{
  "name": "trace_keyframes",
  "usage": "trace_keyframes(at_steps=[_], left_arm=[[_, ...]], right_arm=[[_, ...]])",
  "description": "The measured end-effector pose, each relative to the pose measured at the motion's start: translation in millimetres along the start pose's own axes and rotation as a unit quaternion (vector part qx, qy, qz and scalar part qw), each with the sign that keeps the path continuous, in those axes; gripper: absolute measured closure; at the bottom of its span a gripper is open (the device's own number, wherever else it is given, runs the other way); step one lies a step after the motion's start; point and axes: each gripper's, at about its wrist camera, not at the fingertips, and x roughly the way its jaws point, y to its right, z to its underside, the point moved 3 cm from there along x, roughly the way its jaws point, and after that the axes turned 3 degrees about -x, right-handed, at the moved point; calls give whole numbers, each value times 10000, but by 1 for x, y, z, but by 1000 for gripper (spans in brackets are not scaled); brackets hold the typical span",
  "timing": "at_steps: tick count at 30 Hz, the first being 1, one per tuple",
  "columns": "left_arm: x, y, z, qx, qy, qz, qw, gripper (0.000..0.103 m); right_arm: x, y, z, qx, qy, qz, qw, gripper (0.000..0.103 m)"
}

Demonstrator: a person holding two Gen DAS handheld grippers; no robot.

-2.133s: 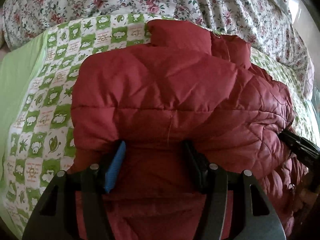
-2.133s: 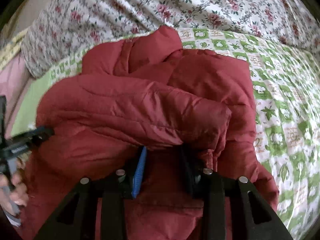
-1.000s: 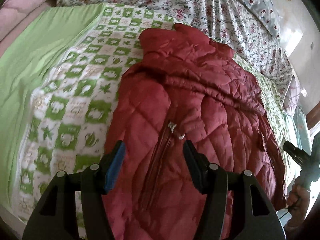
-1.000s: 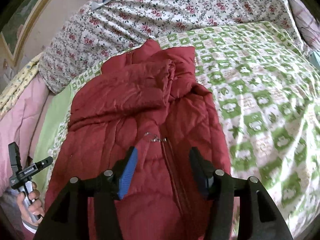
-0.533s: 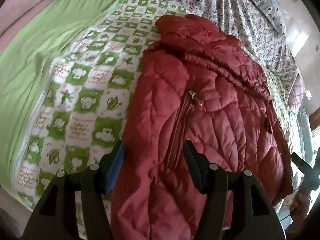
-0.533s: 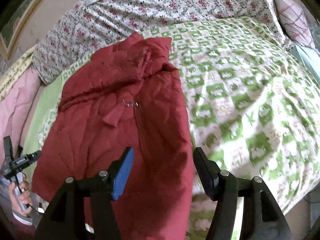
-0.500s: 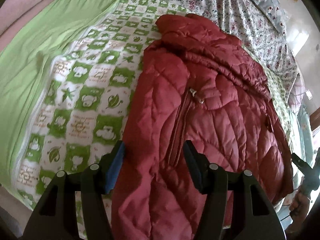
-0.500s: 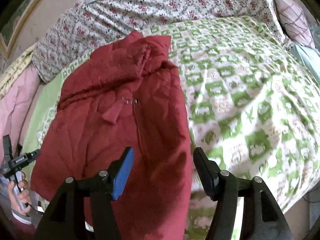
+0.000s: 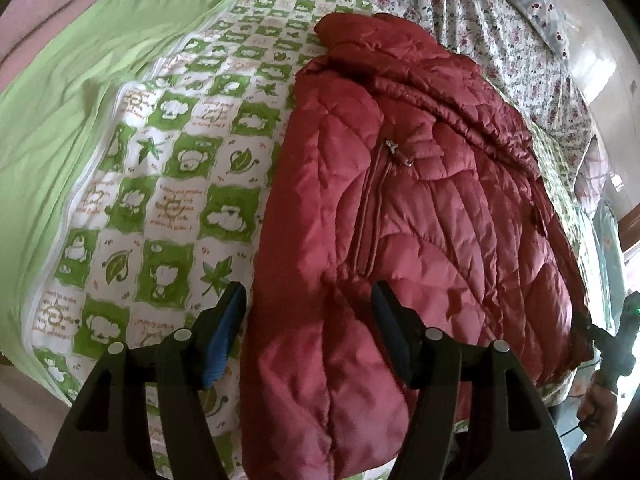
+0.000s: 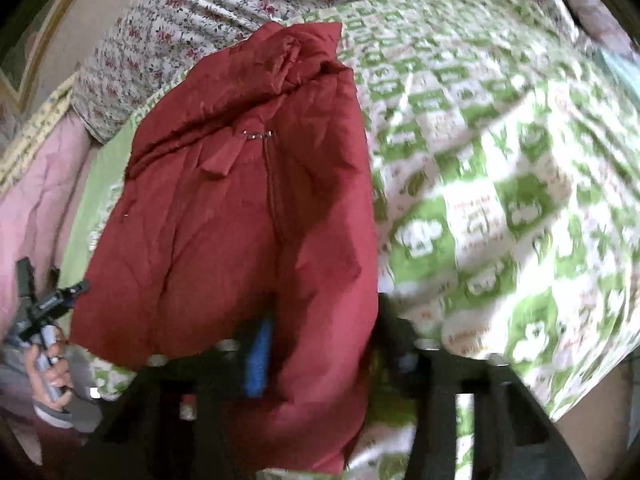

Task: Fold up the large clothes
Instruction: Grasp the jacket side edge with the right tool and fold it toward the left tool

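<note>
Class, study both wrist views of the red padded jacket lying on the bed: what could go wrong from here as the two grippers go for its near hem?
1. The right gripper is closing on one puffy edge of the red jacket; it may pinch only the top layer.
2. The left gripper is opening and grips nothing, so a one-sided lift could skew the fold.
3. The hem hangs over the quilt's edge; slippery fabric might slide off.

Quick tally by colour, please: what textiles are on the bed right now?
Red: 1, quilted jacket
Green-and-white checked: 1, quilt
Plain green: 1, sheet
Floral: 1, bedding
Pink: 1, blanket
Total: 5
</note>
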Motion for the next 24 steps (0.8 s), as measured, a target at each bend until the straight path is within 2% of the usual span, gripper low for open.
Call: trace_keyframes(at_steps=[3,8,17,23,24], left_arm=[[1,-4,6,-6,-57,34,10000,39],[2,-14,15,-73,-147,124,9998,36],[4,-7,32,155,-326,418,9985,36],[2,5,45,488,-386,510,9968,37],[0,7,46,534,-357,517,9966,40]], right_arm=[[-4,4,6,71,-7,-184,9998,72],[-6,1,6,3,-3,-201,9998,74],[-6,-5,11,-59,-46,-353,9994,60],[-4,-2,15,21,-73,-479,9988,58],[-4,-2,16,29,-81,-510,9987,58]])
